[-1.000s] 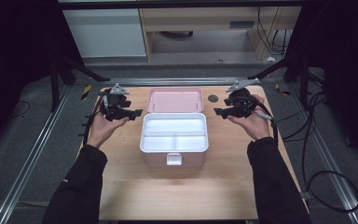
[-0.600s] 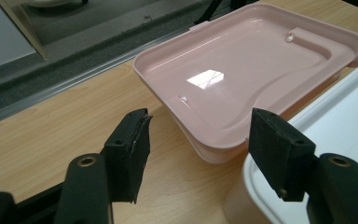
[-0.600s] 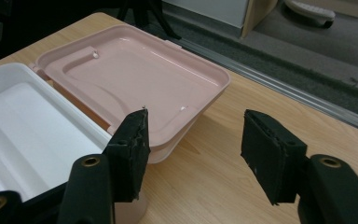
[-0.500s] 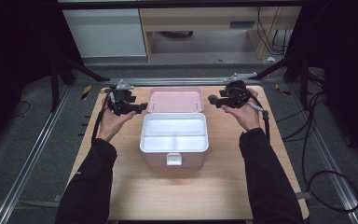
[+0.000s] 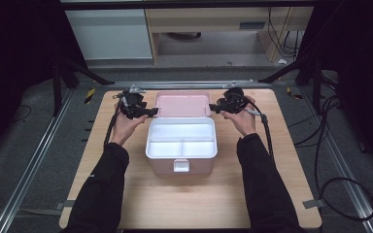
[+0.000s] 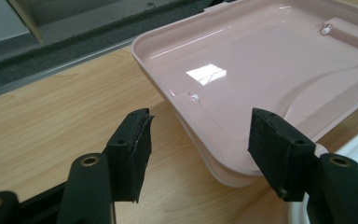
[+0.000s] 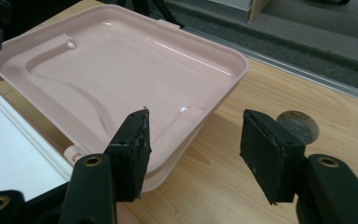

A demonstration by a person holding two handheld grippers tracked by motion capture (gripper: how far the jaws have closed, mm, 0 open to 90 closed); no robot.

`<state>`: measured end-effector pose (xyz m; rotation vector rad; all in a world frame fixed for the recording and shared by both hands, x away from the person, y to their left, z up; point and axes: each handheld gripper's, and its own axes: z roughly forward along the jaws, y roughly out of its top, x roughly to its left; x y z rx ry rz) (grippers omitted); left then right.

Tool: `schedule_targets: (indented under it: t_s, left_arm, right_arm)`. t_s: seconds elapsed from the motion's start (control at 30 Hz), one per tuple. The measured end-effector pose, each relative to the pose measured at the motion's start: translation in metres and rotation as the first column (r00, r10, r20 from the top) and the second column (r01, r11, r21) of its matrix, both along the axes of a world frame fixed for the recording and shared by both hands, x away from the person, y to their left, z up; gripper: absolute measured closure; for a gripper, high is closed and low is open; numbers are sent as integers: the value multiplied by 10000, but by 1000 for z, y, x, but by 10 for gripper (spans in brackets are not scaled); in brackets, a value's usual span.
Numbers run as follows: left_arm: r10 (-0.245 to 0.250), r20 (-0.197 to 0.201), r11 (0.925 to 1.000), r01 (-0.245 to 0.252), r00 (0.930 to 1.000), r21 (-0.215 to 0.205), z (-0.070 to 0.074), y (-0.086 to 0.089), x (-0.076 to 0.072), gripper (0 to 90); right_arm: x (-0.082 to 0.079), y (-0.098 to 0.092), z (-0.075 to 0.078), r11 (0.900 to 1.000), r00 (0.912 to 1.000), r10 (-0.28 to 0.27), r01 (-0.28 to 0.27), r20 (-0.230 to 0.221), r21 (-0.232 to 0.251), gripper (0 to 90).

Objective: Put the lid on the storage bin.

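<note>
Your hands have moved farther in since a moment ago. The box (image 5: pixel 181 143) sits mid-table, its pink lid (image 5: pixel 182 104) flat behind. Your left gripper (image 5: pixel 151 112) and right gripper (image 5: pixel 213 107), both released, flank the lid's side edges, nothing between.

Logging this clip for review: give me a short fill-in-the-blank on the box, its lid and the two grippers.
1. The lid of the box lies ___, folded back flat on the table.
2. The lid is ___ in colour.
3. Both the left gripper and the right gripper have jaws that are ___.

Missing words: open; pink; open
</note>
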<state>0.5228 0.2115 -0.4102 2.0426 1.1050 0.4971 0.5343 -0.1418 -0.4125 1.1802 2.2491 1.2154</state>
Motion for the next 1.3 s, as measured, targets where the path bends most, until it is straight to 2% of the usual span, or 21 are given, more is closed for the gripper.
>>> schedule_targets:
  t_s: [0.13, 0.3, 0.4, 0.6, 0.8, 0.97, 1.1, 1.2, 1.3]
  left_arm:
    - [-58, -231, 10000, 59, 9997, 69, -10, -5, 6, 386]
    - [-90, -287, 9998, 84, 9995, -188, -16, -8, 10, 387]
    - [-52, -277, 9996, 45, 9996, -268, -19, -9, 13, 388]
    - [-139, -322, 9983, 120, 9994, -572, -25, -9, 17, 413]
    - [-133, -307, 9977, 112, 9994, -671, -28, -10, 18, 422]
    - [-215, -247, 9966, 195, 9995, -806, -23, -5, 16, 463]
    - [-240, 20, 9945, 241, 9997, -1016, -17, -3, 14, 480]
    - [-206, 320, 9918, 244, 9993, -1252, -10, 0, 11, 498]
    - [-251, 685, 9894, 345, 9973, -1407, -1, 2, 6, 513]
  right_arm:
    - [4, 9, -8, 10000, 9999, 65, -66, -151, -59, 436]
    - [8, 14, -20, 9999, 9984, 138, -142, -552, -74, 429]
    - [10, 16, -25, 9993, 9971, 212, -189, -735, 321, 430]
    - [14, 19, -28, 9990, 9962, 175, -139, -850, 432, 429]
    - [17, 21, -31, 9986, 9949, 36, 19, -1011, 537, 432]
    - [15, 23, -27, 9997, 9969, -83, 101, -784, 224, 471]
    - [14, 19, -22, 9976, 9975, -115, 161, -690, 672, 489]
    - [11, 19, -16, 9973, 9994, -163, 185, -320, 706, 490]
    - [7, 16, -7, 9945, 9999, -160, 158, 5, 1031, 502]
